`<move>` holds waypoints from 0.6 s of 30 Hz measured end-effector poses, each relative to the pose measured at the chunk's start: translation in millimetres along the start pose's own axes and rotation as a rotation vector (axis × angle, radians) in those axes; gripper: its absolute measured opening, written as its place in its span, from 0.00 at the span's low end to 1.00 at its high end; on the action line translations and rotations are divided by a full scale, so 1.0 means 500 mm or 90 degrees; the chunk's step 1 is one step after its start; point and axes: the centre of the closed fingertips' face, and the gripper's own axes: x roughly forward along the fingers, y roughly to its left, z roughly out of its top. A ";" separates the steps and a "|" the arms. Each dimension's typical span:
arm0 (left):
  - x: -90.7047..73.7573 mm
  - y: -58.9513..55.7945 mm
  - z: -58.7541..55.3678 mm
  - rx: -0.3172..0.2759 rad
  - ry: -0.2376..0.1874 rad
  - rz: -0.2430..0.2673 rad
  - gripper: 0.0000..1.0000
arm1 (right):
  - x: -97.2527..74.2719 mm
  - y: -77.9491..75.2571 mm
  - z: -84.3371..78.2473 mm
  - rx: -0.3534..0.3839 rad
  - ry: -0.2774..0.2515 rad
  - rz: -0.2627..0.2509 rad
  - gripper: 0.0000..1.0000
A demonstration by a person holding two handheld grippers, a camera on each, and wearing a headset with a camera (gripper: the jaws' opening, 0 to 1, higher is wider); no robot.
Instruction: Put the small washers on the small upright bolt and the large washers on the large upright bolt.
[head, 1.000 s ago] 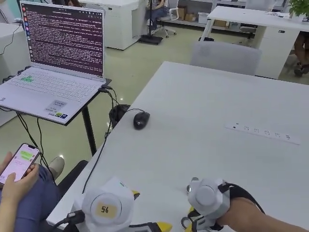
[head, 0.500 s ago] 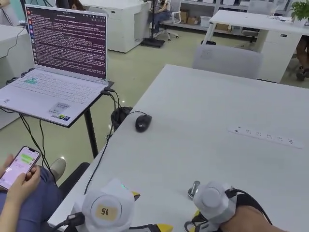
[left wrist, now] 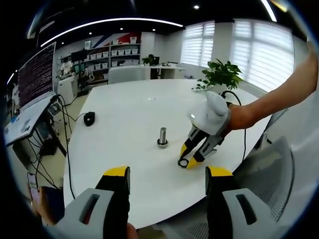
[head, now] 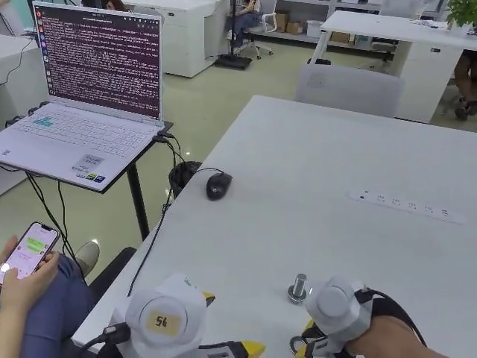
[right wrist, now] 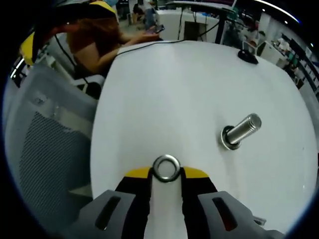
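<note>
An upright steel bolt (head: 298,287) stands on the white table (head: 313,171) near its front edge, with a ring at its base. My right gripper (head: 302,344) sits just right of and nearer than the bolt, shut on a metal washer (right wrist: 166,168) at its yellow tips. In the right gripper view the bolt (right wrist: 239,130) lies ahead and to the right of the held washer. My left gripper (left wrist: 168,172) is open and holds nothing; it hangs at the table's near edge, left of the bolt (left wrist: 162,137). In its view the right gripper (left wrist: 192,160) carries the washer (left wrist: 183,163).
A black mouse (head: 218,184) and a white power strip (head: 406,205) lie farther back on the table. A laptop (head: 97,97) on a stand is at the left, and a person holding a phone (head: 30,252) sits below it. A grey chair (head: 346,88) stands behind the table.
My right gripper has drawn back a little toward me and to the right, uncovering the bolt it stood over. The head camera shifted. The left gripper has barely moved.
</note>
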 end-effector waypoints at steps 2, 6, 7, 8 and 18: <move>0.000 0.000 -0.001 -0.001 0.000 0.000 0.60 | -0.001 0.001 0.001 0.000 0.007 0.017 0.24; -0.003 0.001 -0.003 0.000 0.002 0.001 0.61 | -0.009 0.003 0.004 -0.086 0.016 0.054 0.25; -0.004 0.001 -0.003 -0.001 0.001 0.001 0.61 | -0.014 0.009 0.010 -0.120 0.008 0.079 0.24; -0.005 0.002 -0.003 -0.002 0.001 0.002 0.61 | -0.017 0.008 0.014 -0.149 0.006 0.087 0.24; -0.005 0.000 0.002 0.000 0.000 0.004 0.61 | -0.019 0.003 -0.012 -0.497 0.120 0.142 0.28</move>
